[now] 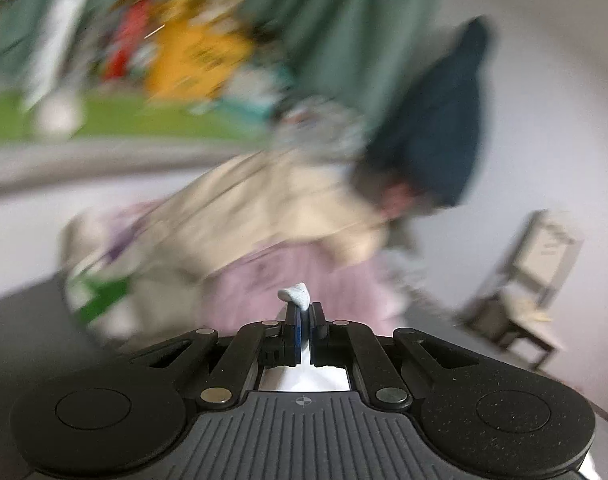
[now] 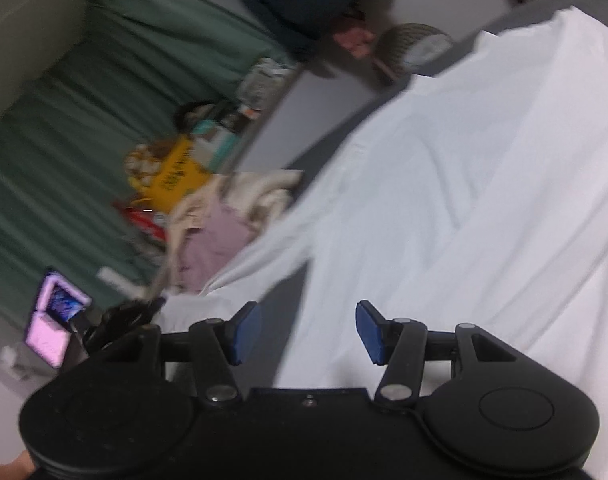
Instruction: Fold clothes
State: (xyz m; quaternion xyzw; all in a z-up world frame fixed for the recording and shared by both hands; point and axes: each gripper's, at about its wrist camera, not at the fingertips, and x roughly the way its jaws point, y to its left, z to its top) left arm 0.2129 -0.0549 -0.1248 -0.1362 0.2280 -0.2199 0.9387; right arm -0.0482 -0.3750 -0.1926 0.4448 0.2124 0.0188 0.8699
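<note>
Left gripper [image 1: 304,312] clamped on a fold of the white garment [image 2: 443,184], cloth tuft poking past the pads, right gripper [image 2: 307,330] jaws apart above the garment, gripping nothing, garment spread across near grey surface [image 2: 292,284], pink and beige clothes pile [image 1: 264,216] farther off, green curtain [image 2: 64,128] at far left.

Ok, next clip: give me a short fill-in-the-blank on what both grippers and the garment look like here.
1. The left gripper is shut on a bit of ____ cloth.
2. The right gripper has its jaws ____, with nothing between them.
3. The white garment lies spread on a ____ surface.
4. Beyond the garment's edge sits a pile with a ____ piece of clothing and a beige one.

Missing words: white; open; grey; pink
</note>
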